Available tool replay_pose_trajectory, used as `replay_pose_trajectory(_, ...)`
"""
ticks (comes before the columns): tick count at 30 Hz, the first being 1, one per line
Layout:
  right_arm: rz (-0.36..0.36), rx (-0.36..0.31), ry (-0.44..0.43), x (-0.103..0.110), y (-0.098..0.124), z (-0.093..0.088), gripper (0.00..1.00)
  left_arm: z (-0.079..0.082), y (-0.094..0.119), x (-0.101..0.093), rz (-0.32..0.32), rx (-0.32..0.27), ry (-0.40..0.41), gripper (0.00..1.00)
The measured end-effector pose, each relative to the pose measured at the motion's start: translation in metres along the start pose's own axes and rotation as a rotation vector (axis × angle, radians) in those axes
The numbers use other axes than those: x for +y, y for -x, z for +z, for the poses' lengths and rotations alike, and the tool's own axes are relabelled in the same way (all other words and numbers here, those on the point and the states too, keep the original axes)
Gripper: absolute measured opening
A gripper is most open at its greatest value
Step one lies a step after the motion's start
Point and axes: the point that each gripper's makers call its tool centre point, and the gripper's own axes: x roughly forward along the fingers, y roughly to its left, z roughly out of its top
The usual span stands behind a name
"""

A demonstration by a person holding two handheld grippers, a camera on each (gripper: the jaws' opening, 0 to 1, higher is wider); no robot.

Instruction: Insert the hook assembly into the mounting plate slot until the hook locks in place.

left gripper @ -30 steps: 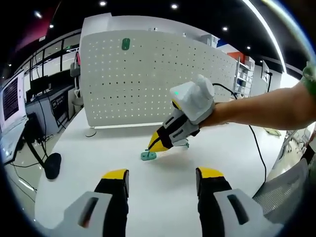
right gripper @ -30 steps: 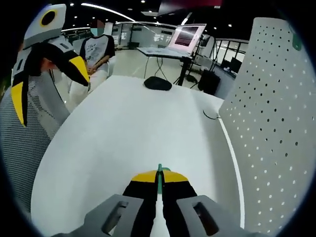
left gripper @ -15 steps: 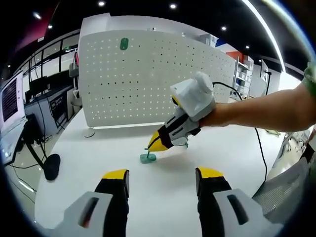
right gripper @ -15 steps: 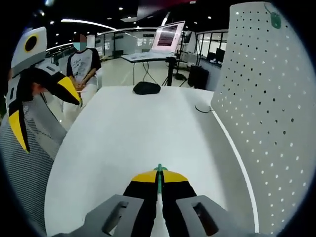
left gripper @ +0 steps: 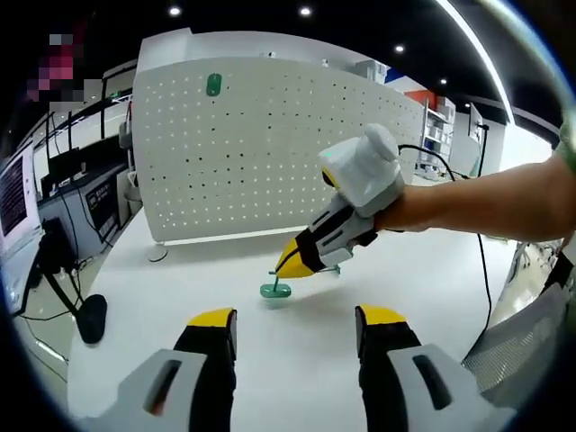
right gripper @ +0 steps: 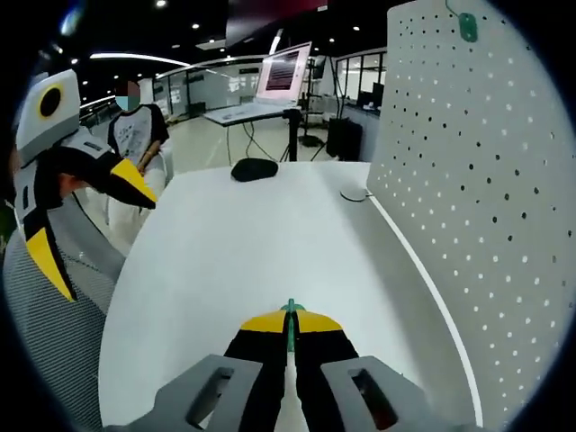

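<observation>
Right tool (left gripper: 290, 267) closed on green hook assembly (left gripper: 275, 289), seen in left gripper view: yellow tips pinch the thin stem, round green base hangs just below the tips, close over white bench (left gripper: 270, 360). Cannot tell if base touches bench surface. In right gripper view, right tool (right gripper: 289, 320) jaws are pressed together w/ a thin green sliver of the hook assembly (right gripper: 290, 310) showing between the yellow tips.

Left tool (left gripper: 290, 317) open, nothing between jaws, held low over near part of bench, well apart from the hook. Same tool enters right gripper view at left edge (right gripper: 85, 225), jaws spread.

White perforated panel (left gripper: 270, 144) stands upright at far side of bench. Green mounting plate (left gripper: 214, 85) fixed high on panel, near top left corner in left gripper view; in right gripper view it sits at panel top (right gripper: 467, 27). Hook well apart from mounting plate, not inserted.

Other items: black mouse-like object (right gripper: 254, 168) on far end of bench; laptop (right gripper: 274, 76) on a stand beyond it; seated person (right gripper: 135, 135) in background; cable (left gripper: 468, 225) trailing across bench behind right forearm.
</observation>
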Motion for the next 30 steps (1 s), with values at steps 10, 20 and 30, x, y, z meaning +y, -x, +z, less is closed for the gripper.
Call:
replay_pose_trajectory(10,-0.076,-0.041,-0.012,-0.007,0.035,0.01,0.0,0.016,-0.008,-0.007,-0.029,-0.015,-0.042,0.54)
replay_pose_trajectory(20,-0.171,-0.078,-0.033,-0.013,0.083,0.017,0.0,0.037,-0.021,-0.023,-0.083,-0.032,-0.086,0.54)
replay_pose_trajectory(30,-0.252,-0.092,-0.061,-0.011,0.122,0.011,0.0,0.049,-0.031,-0.042,-0.151,-0.043,-0.134,0.52)
